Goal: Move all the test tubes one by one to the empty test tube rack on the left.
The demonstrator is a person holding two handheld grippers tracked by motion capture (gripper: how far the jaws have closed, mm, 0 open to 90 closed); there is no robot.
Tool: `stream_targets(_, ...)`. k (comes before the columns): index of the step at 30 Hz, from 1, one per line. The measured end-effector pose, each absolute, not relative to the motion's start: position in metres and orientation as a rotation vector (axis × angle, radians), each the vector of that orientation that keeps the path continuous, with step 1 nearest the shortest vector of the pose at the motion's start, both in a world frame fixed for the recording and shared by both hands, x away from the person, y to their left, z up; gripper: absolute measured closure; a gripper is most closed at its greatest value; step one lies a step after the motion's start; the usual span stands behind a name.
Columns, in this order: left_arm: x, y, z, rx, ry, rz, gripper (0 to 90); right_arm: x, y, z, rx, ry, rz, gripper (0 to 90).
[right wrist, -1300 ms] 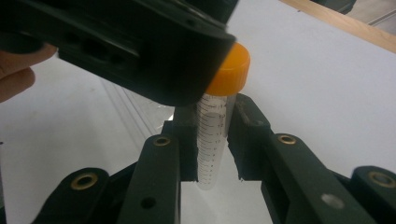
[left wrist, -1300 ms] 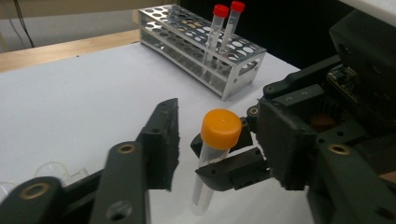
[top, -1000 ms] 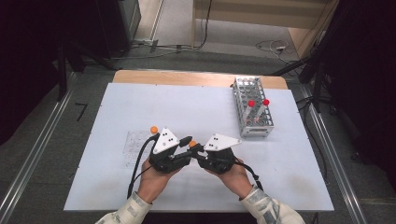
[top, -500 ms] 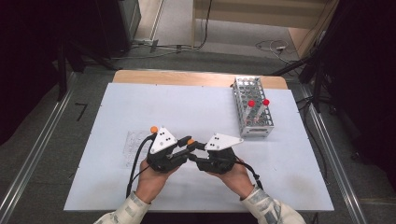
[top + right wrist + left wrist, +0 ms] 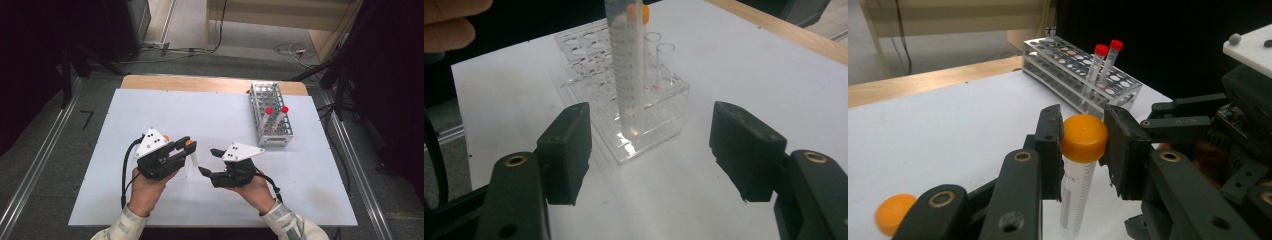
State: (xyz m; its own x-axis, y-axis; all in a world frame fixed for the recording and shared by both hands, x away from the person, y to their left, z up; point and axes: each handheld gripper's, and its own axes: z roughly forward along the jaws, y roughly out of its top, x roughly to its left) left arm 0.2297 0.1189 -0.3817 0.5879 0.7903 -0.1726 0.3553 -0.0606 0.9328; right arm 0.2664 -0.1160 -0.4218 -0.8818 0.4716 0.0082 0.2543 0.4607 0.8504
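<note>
Left gripper (image 5: 1083, 145) clenched on orange-capped tube (image 5: 1075, 185), right gripper (image 5: 649, 145) released with jaws just opening, clear rack (image 5: 624, 115) below, metal rack (image 5: 270, 114) well apart near table (image 5: 210, 115) edge.

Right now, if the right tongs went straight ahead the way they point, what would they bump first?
Probably the orange-capped tube held by the left tongs. It hangs right ahead of the open right tongs, with a clear rack behind it; the depth is unclear.

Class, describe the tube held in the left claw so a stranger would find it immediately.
On the white table, look near the front edge, left of the metal rack. The left claw grips a clear graduated tube; its wide orange cap distinguishes it from the rack's slim red-capped tubes.
</note>
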Motion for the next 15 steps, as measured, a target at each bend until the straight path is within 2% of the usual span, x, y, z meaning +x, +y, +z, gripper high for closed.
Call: stream_targets(15, 0.230, 0.162, -0.370, 1.594, 1.064, 0.529, 70.4, 0.269, -0.119, -0.423, 0.656, 2.470, 1.372, 31.0)
